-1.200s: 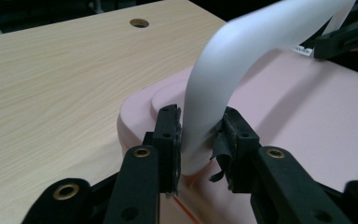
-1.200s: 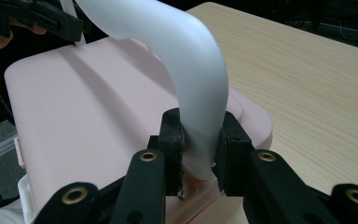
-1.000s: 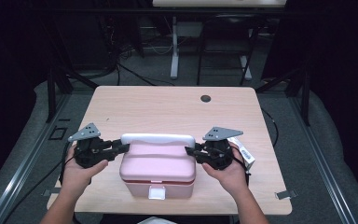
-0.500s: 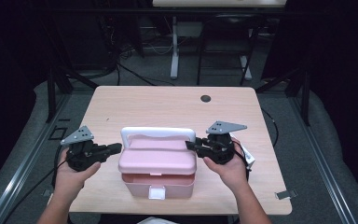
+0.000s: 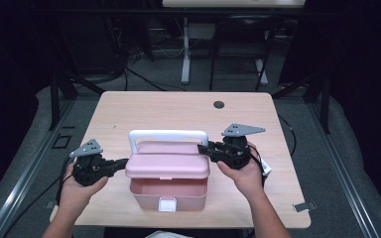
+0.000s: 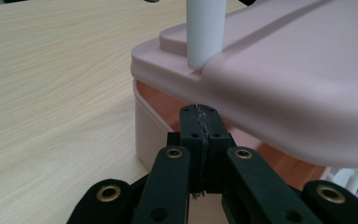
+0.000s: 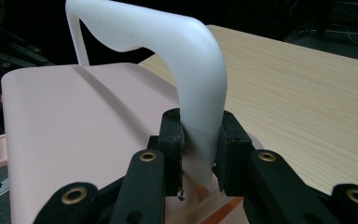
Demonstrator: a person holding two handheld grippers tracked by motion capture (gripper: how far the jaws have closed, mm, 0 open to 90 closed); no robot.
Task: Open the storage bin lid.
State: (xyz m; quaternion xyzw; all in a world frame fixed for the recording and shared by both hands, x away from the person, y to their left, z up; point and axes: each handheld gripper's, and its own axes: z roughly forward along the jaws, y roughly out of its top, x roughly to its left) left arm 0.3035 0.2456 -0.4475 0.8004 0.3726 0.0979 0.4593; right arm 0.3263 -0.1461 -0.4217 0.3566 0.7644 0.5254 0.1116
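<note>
A pink plastic box [image 5: 168,192] stands at the table's near middle, its lid [image 5: 168,162] lifted so the inside shows at the front. My right gripper [image 5: 202,147] is shut on the right leg of the lid's white handle [image 5: 167,134]; the right gripper view shows the pads [image 7: 173,140] of that gripper [image 7: 200,137] pinching the handle [image 7: 191,51] above the lid [image 7: 74,121]. At the box's left side, my left gripper [image 5: 122,162] is shut with nothing between its jaws. Its tips [image 6: 200,116] sit just under the raised lid's edge [image 6: 284,84], against the box wall [image 6: 149,135].
The wooden table [image 5: 129,114] has a dark round hole [image 5: 219,104] at the back. A white latch [image 5: 166,204] hangs on the box's front. A small metal clip [image 5: 303,207] sits at the table's near right edge. Dark floor and stands lie beyond.
The handle has swung upright and the lid has lifted, baring the box's inside. My left gripper drew back a little to the left and its jaws closed.
</note>
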